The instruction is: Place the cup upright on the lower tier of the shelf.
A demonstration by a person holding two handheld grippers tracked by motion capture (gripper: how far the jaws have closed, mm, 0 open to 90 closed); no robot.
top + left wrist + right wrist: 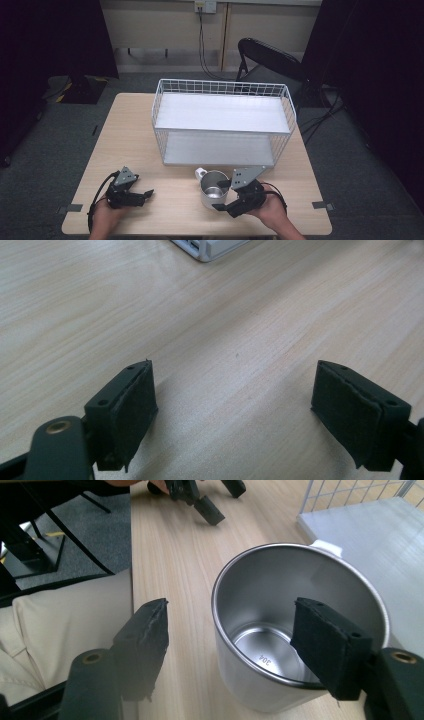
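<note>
Mug, steel and upright, stands just in front of the wire rack. Right gripper straddles its near wall, jaws released, one inside; a grasp seems next, needing closure. Left gripper, spread wide, rests left of the mug.

Left matte-black two-jaw handheld gripper: grey three-cornered plate on top behind the jaws, black cable looping back from its rear. Right matte-black two-jaw handheld gripper: same grey plate with dark screw dots. Black rectangular foam pads face inward on each jaw; brass-coloured rivets sit at the jaw bases; pad edges frayed. Forearms bare, no sleeves.
</note>
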